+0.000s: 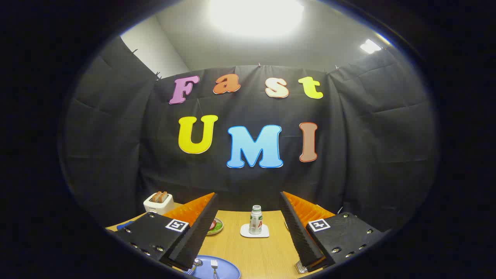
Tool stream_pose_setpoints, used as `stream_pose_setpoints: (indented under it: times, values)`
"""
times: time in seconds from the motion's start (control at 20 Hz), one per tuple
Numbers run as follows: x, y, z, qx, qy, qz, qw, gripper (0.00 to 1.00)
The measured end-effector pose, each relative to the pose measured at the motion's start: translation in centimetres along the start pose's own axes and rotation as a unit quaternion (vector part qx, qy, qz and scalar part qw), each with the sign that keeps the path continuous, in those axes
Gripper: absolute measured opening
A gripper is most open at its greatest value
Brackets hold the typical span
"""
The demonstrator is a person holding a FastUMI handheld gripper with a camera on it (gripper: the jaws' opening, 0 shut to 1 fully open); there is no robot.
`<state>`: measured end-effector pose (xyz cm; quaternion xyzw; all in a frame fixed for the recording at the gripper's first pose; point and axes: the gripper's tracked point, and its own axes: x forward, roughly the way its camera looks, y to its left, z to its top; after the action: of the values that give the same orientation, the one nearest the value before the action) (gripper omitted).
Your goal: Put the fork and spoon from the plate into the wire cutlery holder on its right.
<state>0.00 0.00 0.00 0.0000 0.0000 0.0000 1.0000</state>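
Note:
My gripper [248,205] is open, its two black-and-orange fingers spread wide above the wooden table with nothing between them. Below and near the left finger [193,232] lies a blue plate [226,271]. On it rest a spoon [196,263] and a fork [214,266], side by side, their handles cut off by the view. Under the right finger [300,232] a bit of the wire cutlery holder [300,267] peeks out; most of it is hidden.
Between the fingers, farther back, a small bottle [255,219] stands on a white coaster [254,231]. A small dish [215,226] sits behind the left finger. A white toaster [158,204] with bread stands at the back left of the table [255,252].

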Motion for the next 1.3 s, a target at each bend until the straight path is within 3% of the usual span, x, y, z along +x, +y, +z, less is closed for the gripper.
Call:
stream_pose_setpoints:
  times: [0.3,0.55,0.8,1.05,1.3]
  values:
    - [-1.3,-0.8,1.0,0.016,-0.010,0.033,0.999,0.96]
    - [-3.4,-1.9,2.4,0.032,-0.035,0.033,0.998,0.97]
    - [-4.8,-0.7,2.3,0.037,-0.033,0.070,0.996,0.96]
    - [-4.5,0.9,-1.8,-0.005,0.011,0.079,0.997,0.97]
    - [-4.1,3.0,-4.1,-0.005,0.036,0.070,0.997,0.96]
